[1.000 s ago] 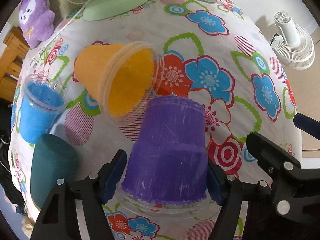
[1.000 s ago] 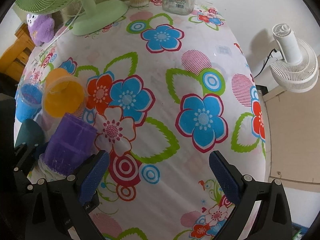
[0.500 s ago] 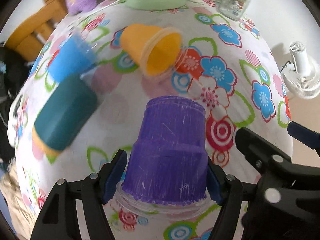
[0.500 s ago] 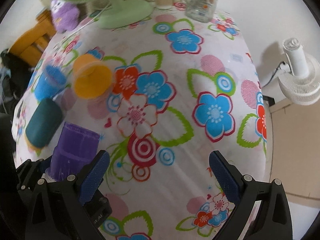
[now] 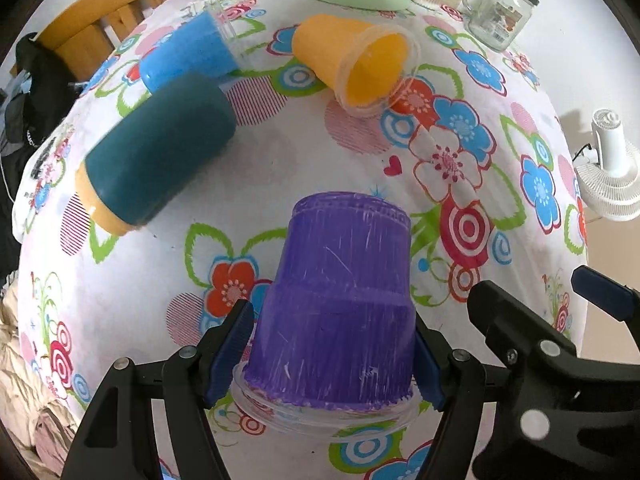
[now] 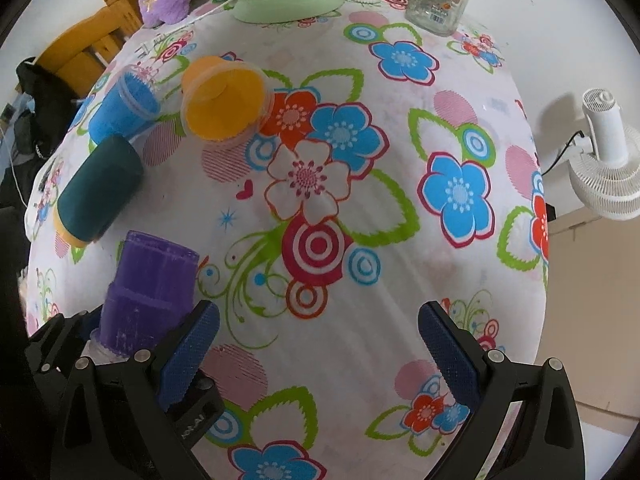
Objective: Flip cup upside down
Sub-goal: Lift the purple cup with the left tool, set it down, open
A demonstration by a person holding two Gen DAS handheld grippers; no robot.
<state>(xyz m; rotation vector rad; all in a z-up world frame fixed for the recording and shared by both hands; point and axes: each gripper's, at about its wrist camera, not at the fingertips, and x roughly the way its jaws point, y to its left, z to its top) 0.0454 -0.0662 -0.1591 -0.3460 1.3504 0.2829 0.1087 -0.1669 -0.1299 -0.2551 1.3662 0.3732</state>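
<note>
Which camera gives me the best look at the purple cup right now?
The left wrist view: the purple cup fills the centre, clamped between the left tongs, clear rim toward the camera. The right wrist view shows it small at the lower left edge, partly hidden behind the open right tongs.

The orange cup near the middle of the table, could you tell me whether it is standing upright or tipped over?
Tipped over. The orange cup lies on its side on the tablecloth, its open mouth facing the cameras.
</note>
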